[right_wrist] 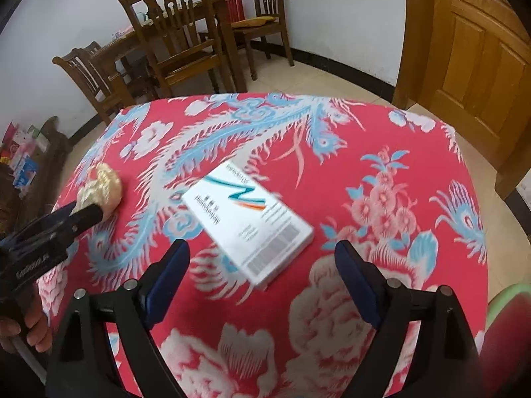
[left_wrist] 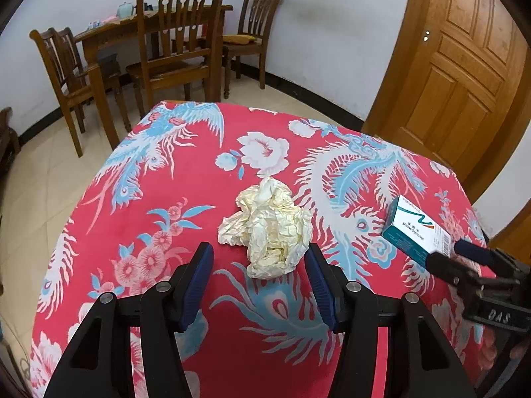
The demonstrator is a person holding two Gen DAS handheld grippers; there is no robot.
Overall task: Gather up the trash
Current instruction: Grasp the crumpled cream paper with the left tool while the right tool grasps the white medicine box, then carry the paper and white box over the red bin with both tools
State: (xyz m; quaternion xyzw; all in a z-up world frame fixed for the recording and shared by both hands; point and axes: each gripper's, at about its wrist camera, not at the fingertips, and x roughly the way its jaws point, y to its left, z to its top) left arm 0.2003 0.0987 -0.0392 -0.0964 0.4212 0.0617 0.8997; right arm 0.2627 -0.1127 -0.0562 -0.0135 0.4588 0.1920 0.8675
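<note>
Both grippers are wide open, holding nothing: left [left_wrist: 259, 258] around the paper [left_wrist: 267, 227], right [right_wrist: 262, 255] by the box [right_wrist: 249, 222], mid-desk [left_wrist: 149, 199]. Next, squeeze.

- The red cloth covering the bench [left_wrist: 186, 192] carries a printed pattern of pale blue and white phoenixes with pink-and-white flowers.
- The crumpled paper wad [left_wrist: 268, 229] is cream to pale yellow.
- The small cardboard box [right_wrist: 249, 222] has a white face with a teal swoosh, an orange accent, dark lettering and a black barcode; its sides are teal.
- The left gripper [left_wrist: 259, 258] and right gripper [right_wrist: 262, 258] are black, with dark blue ribbed fingers [left_wrist: 199, 282].
- The panelled wooden door [left_wrist: 464, 66] is honey-brown; the slatted wooden chairs [left_wrist: 179, 33] are darker brown.
</note>
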